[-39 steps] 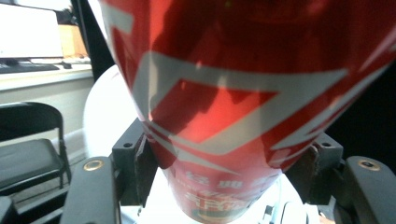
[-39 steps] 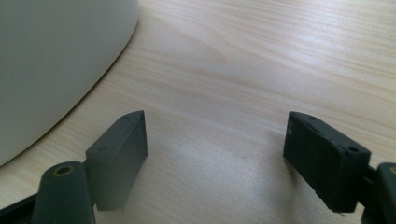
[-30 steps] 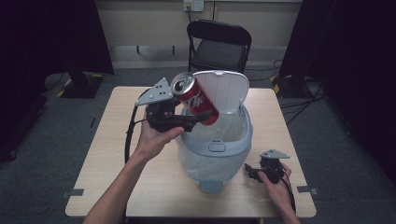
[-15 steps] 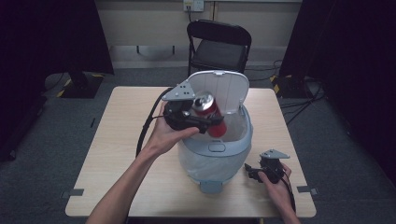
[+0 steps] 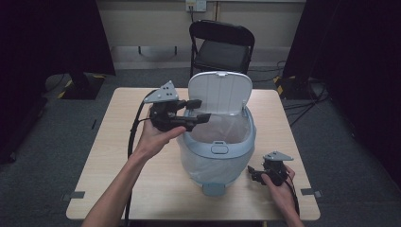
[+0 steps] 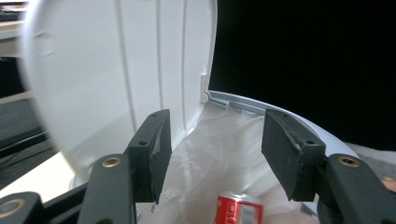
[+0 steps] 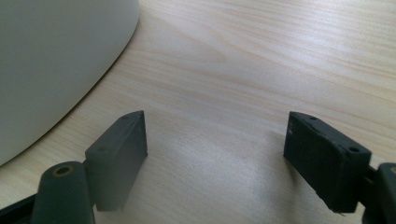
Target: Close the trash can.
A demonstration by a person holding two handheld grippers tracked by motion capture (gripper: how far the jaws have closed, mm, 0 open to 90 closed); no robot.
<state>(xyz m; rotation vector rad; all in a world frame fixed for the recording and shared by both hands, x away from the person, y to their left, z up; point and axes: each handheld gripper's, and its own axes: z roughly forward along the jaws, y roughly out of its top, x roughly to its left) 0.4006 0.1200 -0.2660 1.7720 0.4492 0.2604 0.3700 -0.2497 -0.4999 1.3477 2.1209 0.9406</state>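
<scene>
1. The red soda can (image 6: 239, 208) lies down inside the bin, on the clear plastic liner (image 6: 219, 149), below and between my left claw's jaws in the left gripper view. It touches neither jaw.
2. My left claw (image 5: 198, 109) hangs over the bin's left rim, level and pointing across the opening. It is released: nothing sits between its pads, and the jaws have just been closing a little on empty air.
3. The pale blue waste bin (image 5: 217, 150) stands at the middle of the bench (image 5: 113, 161). Its white lid (image 5: 218, 92) is tipped up at the back, nearly upright, just beyond my left claw.
4. My right claw (image 5: 254, 174) rests low on the bench, near the bin's right side at the front, pointing toward the bin's base. It is released too, with bare wood showing between its jaws in the right gripper view.
5. The bin's curved wall (image 7: 56, 60) rises at the left of that view, apart from the jaws.
6. A black folding chair (image 5: 221, 47) stands on the floor beyond the bench's far edge.
</scene>
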